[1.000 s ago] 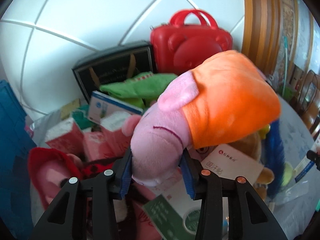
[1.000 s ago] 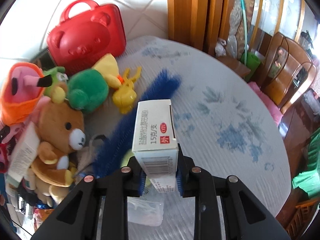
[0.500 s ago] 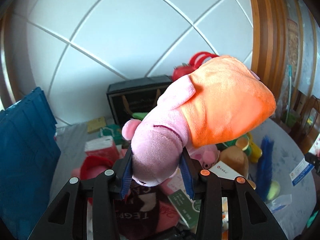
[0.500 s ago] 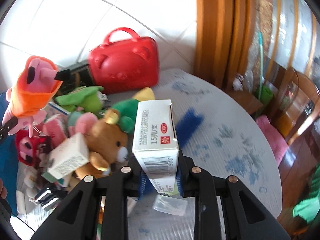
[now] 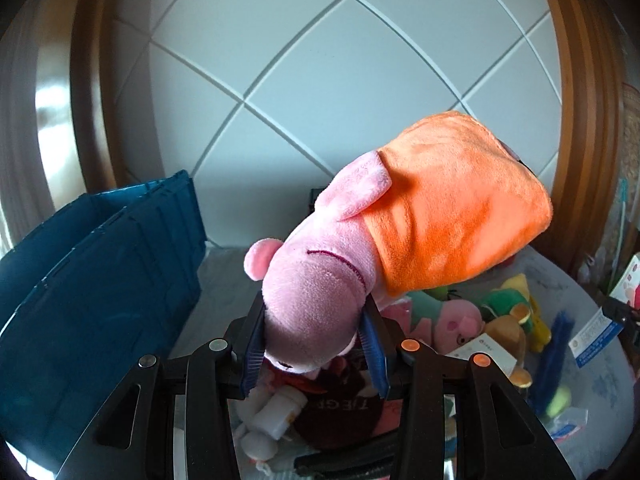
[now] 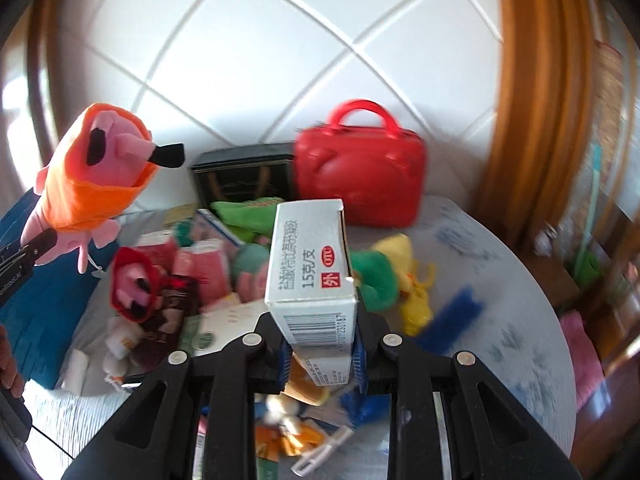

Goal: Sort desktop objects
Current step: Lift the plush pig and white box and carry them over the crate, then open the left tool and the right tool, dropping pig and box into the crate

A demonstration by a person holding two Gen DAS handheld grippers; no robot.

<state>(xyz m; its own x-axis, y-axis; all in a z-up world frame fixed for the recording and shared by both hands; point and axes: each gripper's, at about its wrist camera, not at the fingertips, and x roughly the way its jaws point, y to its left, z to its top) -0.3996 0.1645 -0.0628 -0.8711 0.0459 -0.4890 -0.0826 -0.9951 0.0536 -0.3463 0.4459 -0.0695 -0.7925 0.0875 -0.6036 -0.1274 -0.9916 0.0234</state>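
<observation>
My left gripper (image 5: 314, 350) is shut on the snout of a pink plush pig (image 5: 320, 292) in an orange dress, held up in the air over the table. The same pig (image 6: 92, 184) hangs at the left of the right wrist view, with a left finger (image 6: 24, 258) on it. My right gripper (image 6: 322, 354) is shut on a white medicine box (image 6: 310, 276) with a barcode and red label, raised above the pile. That box (image 5: 592, 336) shows at the right edge of the left wrist view.
A blue crate (image 5: 100, 288) stands at the left. A red case (image 6: 360, 178) and a black box (image 6: 244, 176) stand against the tiled wall. Plush toys (image 6: 380, 276), cartons and a blue brush (image 6: 452, 316) litter the round table (image 6: 500, 280). Wooden chairs (image 6: 608, 288) are at the right.
Both grippers have risen with their loads and tilted up, so more wall shows. The blue crate has come into fuller view in the left wrist view; the pile has dropped lower.
</observation>
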